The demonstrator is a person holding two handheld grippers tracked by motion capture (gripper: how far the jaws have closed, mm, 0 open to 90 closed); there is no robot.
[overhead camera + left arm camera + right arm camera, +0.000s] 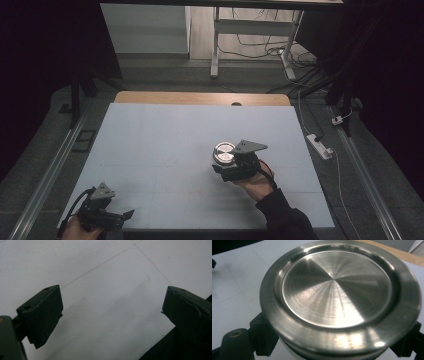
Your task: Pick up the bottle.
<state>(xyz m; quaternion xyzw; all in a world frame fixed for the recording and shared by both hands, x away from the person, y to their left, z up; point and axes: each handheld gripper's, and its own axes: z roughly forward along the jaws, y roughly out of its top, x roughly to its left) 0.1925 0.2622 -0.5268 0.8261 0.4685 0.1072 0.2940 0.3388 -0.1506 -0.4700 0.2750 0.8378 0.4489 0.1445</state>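
Note:
A round steel container with a brushed, rimmed lid is right of the middle of the white tabletop. My right gripper is shut on it; in the right gripper view the black jaws press on its body from both sides just under the lid's rim. I cannot tell whether it rests on the table or is lifted. My left gripper is at the table's near left corner, low over the surface. Its jaws stand wide apart in the left gripper view with only bare white table between them.
A wooden strip runs along the table's far edge. On the floor to the right lie a white power strip and cables. A desk frame stands behind. Metal rails run along both sides of the table.

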